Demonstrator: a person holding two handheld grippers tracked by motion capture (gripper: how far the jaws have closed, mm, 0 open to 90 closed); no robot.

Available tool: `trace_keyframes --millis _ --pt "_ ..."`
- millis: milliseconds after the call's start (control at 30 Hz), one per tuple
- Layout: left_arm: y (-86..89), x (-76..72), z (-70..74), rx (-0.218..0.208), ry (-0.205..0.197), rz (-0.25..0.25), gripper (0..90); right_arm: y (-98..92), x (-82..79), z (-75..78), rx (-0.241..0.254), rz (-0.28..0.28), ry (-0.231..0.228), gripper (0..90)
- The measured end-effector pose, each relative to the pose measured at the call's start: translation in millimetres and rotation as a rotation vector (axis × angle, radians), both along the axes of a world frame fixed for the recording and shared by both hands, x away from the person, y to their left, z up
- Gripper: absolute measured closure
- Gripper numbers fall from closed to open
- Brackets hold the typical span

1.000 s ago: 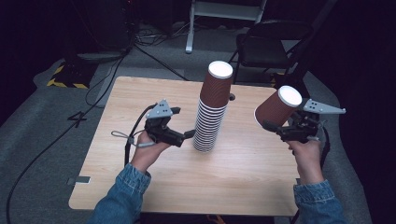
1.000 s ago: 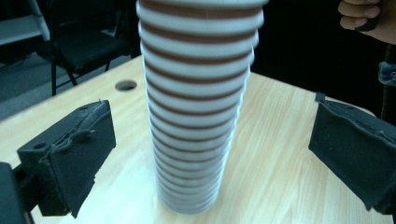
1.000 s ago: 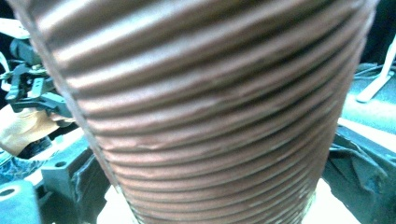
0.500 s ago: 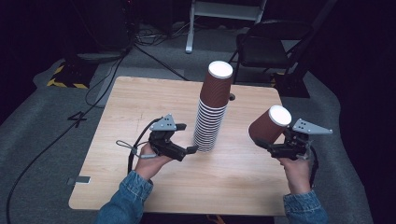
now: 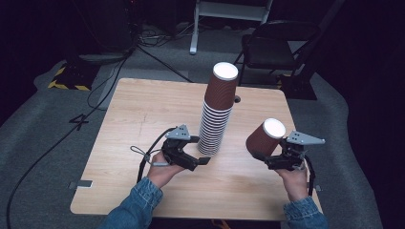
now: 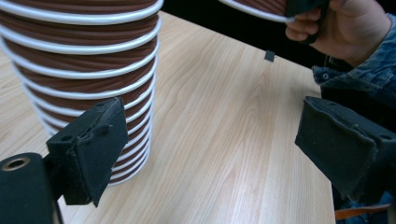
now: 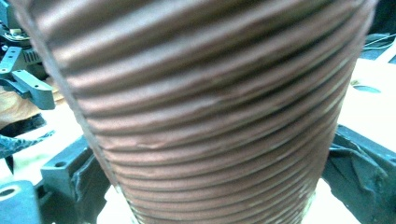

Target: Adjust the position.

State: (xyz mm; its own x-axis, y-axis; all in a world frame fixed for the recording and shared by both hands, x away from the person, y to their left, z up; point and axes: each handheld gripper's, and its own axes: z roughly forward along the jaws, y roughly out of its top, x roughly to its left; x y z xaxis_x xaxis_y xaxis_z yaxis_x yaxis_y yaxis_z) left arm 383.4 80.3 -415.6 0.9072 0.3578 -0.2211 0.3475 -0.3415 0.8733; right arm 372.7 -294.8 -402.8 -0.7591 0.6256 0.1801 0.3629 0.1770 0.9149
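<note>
Single brown ribbed paper cup (image 5: 265, 137) is sitting clamped in the right gripper (image 5: 267, 155), upside down and tilted, its white base facing up and toward the camera. It is hanging above the right part of the wooden table (image 5: 143, 114), well apart from the stack. In the right gripper view the cup's ribbed wall (image 7: 210, 112) is taking up the middle, with a black jaw pressing at each side of it, low in the picture.

Tall stack of brown cups (image 5: 217, 109) is standing upright near the table's middle, upside down too, white rims showing as rings down its lower half (rings are crowding closer toward the bottom).

Left gripper (image 5: 203, 160) is lying low over the table, just beside the foot of the stack, jaws pointing toward it. Its jaws are standing apart and have just been closing; in the left gripper view nothing is sitting between them but bare wood. One jaw is right next to the lowest rims of the stack (image 6: 84, 60); whether it is touching them, cannot tell. The other jaw is well clear on the far side.

Both hands are coming in from the near edge, denim sleeves (image 5: 138, 205) showing at the wrists. Beyond the table, a dark chair (image 5: 277, 47) is standing on grey floor.
</note>
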Motion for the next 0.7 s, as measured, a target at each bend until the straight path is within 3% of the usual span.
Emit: trace_keyframes --millis 367,533,700 --pt "-16.1 -2.4 -11.9 -0.019 0.039 -0.046 11.2 12.0 -4.5 -6.7 0.002 0.045 0.011 5.7" --pt "-27.0 -3.0 -18.0 -0.003 0.117 -0.123 15.4 29.3 -10.1 -10.8 -0.006 0.106 0.018 5.7" --pt "-35.8 -7.3 -20.4 -0.006 0.122 -0.171 19.5 43.8 -15.0 -12.4 -0.009 0.164 0.019 5.7"
